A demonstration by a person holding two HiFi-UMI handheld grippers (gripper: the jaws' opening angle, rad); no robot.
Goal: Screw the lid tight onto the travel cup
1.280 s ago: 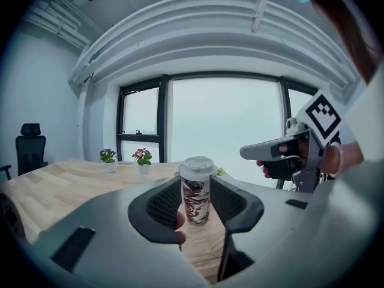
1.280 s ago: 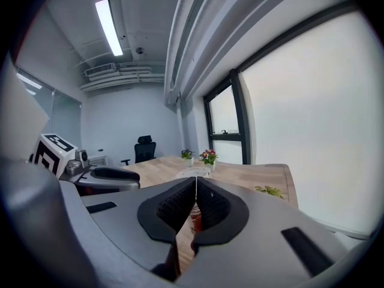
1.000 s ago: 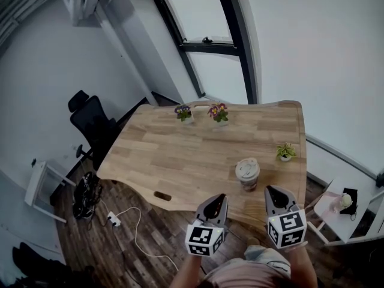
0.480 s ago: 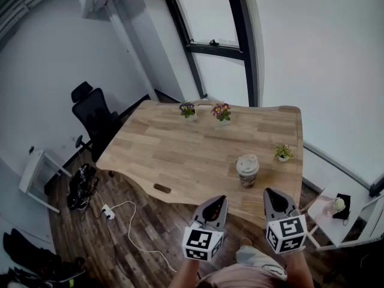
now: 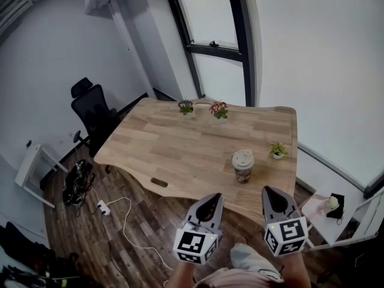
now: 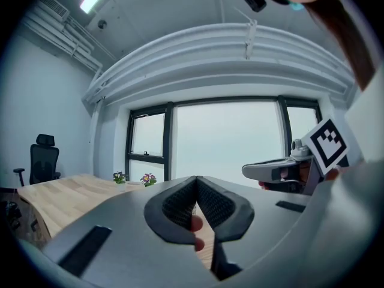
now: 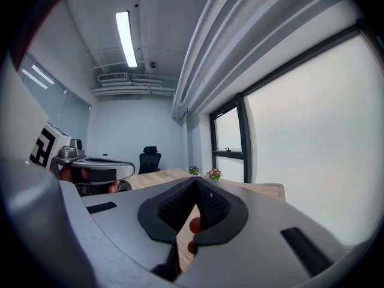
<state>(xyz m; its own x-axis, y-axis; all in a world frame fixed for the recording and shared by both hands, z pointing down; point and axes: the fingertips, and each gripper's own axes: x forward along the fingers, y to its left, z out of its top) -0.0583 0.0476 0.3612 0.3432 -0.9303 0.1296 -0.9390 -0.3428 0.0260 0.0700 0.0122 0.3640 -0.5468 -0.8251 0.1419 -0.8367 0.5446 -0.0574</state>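
The cup (image 5: pixel 243 165) is standing near the desk's (image 5: pixel 174 155) front edge, beyond the left gripper (image 5: pixel 210 201) and right gripper (image 5: pixel 271 197), both hovering empty, jaws together.

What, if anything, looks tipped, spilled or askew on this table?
Nothing stands out. The travel cup stands upright on the table, its lid level on top, with no spill around it.

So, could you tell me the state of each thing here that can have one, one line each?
Travel cup: upright on the table, apart from both grippers.
Lid: sits on the cup; tightness cannot be told.
Left gripper: shut, empty.
Right gripper: shut, empty.
Purple flower pot: upright.
Pink flower pot: upright.
Green plant pot: upright.
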